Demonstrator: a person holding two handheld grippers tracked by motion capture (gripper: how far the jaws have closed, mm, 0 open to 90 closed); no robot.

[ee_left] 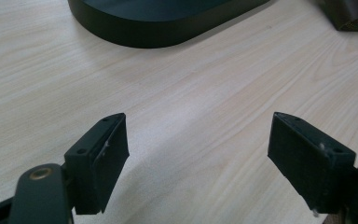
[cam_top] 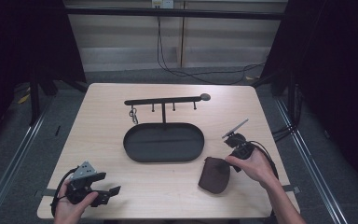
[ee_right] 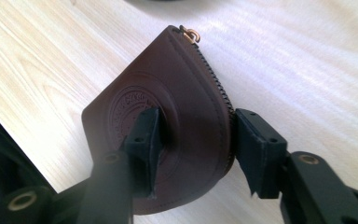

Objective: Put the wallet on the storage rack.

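The right hand-held gripper [ee_right: 193, 149] is clamped on the brown leather pouch [ee_right: 186, 107] lying on the worktop [cam_top: 121, 186]. The left hand-held gripper [ee_left: 198, 158] hovers near-left, jaws apart with nothing between them.

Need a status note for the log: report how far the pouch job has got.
Done: the right tool has reached the brown zip pouch, one jaw on its face, one at the zipper edge. In hand: gripping it; it still lies on the table. Left: lifting and placing it, perhaps in the black tray. The left tool waits open.
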